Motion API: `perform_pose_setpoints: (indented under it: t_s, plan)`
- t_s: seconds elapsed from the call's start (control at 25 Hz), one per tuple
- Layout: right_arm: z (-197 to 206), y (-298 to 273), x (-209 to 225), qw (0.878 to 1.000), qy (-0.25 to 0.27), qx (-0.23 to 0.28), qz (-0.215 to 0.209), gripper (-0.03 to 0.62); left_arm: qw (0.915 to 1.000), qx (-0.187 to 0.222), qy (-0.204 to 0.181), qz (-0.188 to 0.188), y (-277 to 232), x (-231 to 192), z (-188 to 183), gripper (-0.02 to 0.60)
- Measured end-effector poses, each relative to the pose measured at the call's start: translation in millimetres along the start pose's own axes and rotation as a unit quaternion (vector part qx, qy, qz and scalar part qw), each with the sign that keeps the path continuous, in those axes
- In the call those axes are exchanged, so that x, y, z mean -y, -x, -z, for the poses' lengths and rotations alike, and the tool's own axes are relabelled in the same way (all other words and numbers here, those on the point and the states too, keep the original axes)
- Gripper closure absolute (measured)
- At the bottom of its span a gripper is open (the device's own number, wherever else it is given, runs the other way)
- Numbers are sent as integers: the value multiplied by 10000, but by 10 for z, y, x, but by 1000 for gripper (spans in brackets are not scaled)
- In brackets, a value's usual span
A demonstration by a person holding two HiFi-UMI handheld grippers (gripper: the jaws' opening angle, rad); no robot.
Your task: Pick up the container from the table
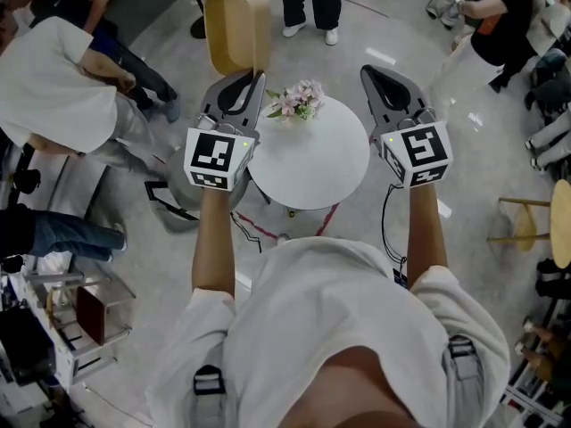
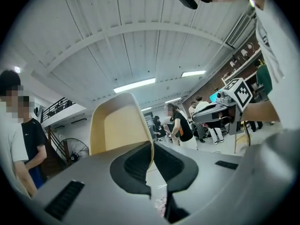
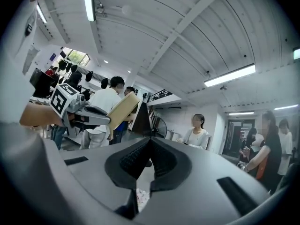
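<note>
**Round white table** (image 1: 312,163). One item with a plain, smooth top, seen from steeply above. It stands on a pale glossy floor (image 1: 393,34).

**On the top:** one bunch of pink and white flowers (image 1: 297,101) with green leaves, lying at the far-left edge and reaching slightly past the rim.

**On the floor under the near edge:** thin red lines (image 1: 252,228); tape or cord, cannot be told.
</note>
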State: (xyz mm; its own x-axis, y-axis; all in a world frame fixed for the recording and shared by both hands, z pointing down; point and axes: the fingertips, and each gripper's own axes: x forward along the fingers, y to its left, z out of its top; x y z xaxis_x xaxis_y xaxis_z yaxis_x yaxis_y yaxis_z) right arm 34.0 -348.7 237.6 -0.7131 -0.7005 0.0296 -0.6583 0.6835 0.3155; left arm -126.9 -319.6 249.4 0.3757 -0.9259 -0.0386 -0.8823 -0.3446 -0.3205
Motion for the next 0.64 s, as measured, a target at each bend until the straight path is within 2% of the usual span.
perform_pose_setpoints:
  t_s: [0.64]
  plan:
    - [89, -50, -58, 9999, 1, -112, 31, 582, 9999, -56, -4, 144, 40, 23, 98, 551]
